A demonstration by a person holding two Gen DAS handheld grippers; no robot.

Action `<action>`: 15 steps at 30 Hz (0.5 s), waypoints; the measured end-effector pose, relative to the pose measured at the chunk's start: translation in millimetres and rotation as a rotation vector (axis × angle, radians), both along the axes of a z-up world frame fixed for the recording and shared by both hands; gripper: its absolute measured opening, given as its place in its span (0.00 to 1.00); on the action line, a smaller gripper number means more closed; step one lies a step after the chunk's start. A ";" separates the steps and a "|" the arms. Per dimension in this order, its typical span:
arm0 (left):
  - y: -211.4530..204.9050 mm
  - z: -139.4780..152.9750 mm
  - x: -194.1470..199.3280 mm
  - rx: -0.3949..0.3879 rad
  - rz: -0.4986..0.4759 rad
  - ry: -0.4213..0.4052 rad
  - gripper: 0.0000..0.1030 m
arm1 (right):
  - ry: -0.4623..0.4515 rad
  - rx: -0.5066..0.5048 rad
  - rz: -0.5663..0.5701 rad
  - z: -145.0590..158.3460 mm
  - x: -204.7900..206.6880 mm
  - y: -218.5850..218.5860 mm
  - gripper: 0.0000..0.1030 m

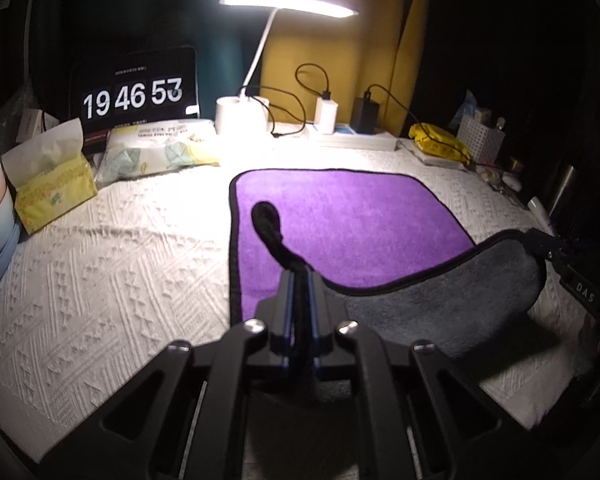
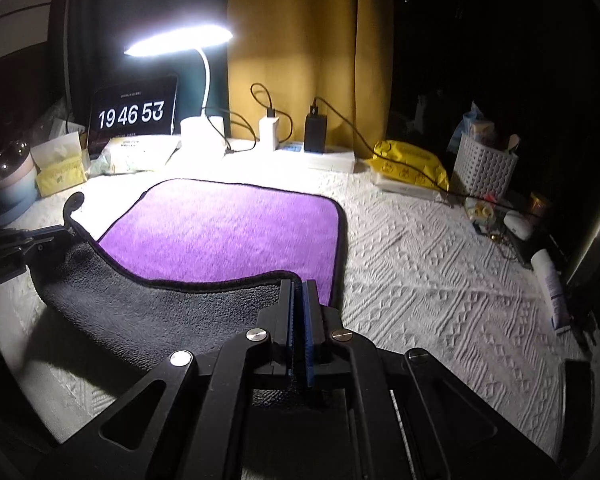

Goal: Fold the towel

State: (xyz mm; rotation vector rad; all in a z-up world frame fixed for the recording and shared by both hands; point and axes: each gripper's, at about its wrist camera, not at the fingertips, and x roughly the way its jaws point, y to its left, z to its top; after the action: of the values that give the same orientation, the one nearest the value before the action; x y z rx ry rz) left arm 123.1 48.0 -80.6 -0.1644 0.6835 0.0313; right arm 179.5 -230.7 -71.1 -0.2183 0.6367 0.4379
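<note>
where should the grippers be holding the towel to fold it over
By its two near corners, coming from the near edge. The left gripper is shut on the towel at the near-left corner, and the right gripper on the near-right one. The near edge is lifted with the grey underside showing, while the far half lies flat, purple side up, on the white cloth. That grip likely suits carrying the edge toward the far side.

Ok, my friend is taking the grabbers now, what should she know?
Left gripper: shut on the towel's near left corner, black hem poking out.
Right gripper: shut on the near right corner.
Towel: purple side up on the white tablecloth, near edge lifted and curled over, grey underside showing.
Done: both near corners gripped and raised.
Left: carry them to the far edge, lay flat, let go, probably fold again.
</note>
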 end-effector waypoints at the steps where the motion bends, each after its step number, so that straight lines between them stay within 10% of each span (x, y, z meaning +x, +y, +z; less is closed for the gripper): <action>1: 0.9 2.3 -0.3 0.002 0.001 -0.010 0.06 | -0.006 0.001 -0.001 1.7 0.6 -0.1 0.05; 15: 8.8 31.7 12.6 0.040 0.019 -0.116 0.06 | -0.087 0.009 -0.016 23.3 19.7 -2.5 0.05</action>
State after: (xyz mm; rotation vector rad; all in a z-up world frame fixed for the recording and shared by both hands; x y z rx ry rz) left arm 135.7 56.8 -48.9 -0.1335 0.5654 0.0533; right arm 199.2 -233.1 -47.8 -0.2226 0.5511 0.4138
